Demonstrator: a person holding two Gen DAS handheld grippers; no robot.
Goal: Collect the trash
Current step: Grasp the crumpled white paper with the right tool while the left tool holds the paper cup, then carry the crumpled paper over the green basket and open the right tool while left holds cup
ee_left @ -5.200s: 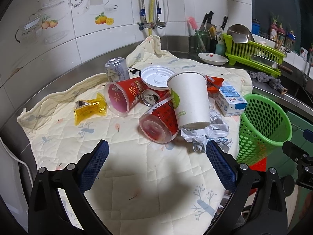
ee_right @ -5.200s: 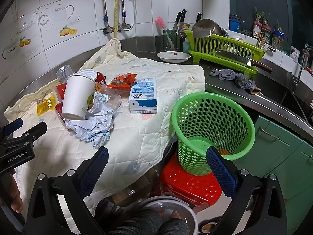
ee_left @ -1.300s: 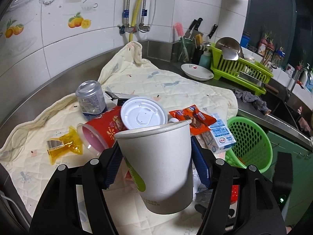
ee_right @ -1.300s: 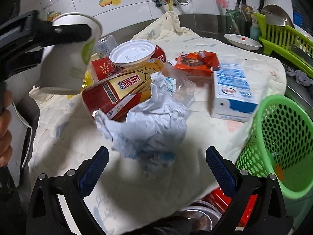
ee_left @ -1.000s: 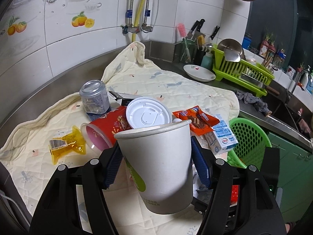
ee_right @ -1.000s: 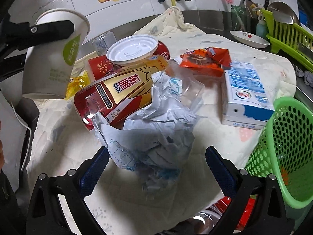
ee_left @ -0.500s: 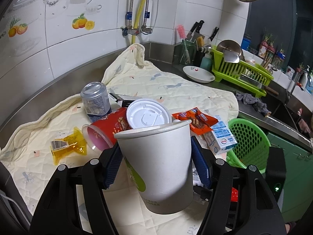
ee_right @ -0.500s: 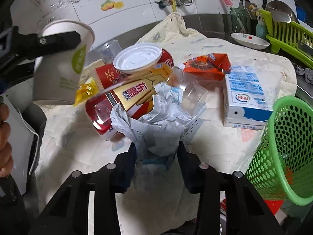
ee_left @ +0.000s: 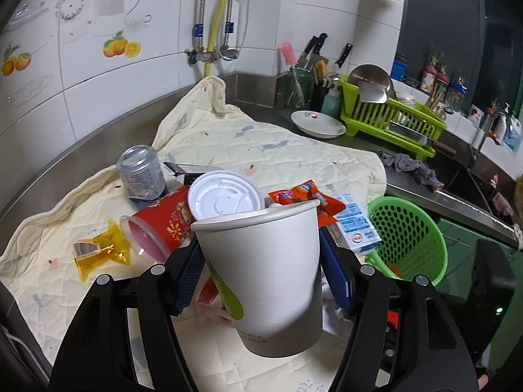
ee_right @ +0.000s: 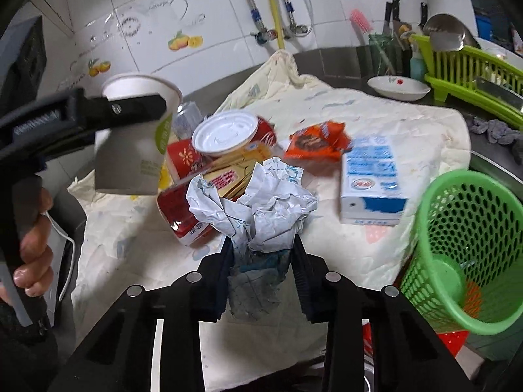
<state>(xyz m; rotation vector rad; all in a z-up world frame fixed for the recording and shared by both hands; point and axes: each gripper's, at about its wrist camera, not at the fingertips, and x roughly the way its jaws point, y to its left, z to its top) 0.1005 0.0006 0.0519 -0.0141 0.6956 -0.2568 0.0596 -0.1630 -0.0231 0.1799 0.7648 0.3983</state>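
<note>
1. The left gripper (ee_left: 261,277) stays clamped on the white paper cup (ee_left: 264,274), holding it upright above the quilted cloth (ee_left: 294,160); nothing changes here.
2. The right gripper (ee_right: 263,271), wide apart a second ago, is closing on the crumpled paper (ee_right: 258,209), which now sits pinched between its pads, rising off the heap of cups and wrappers.
3. The green basket (ee_right: 470,241), off the counter's right edge, holds almost nothing; both loads probably go there next.
</note>
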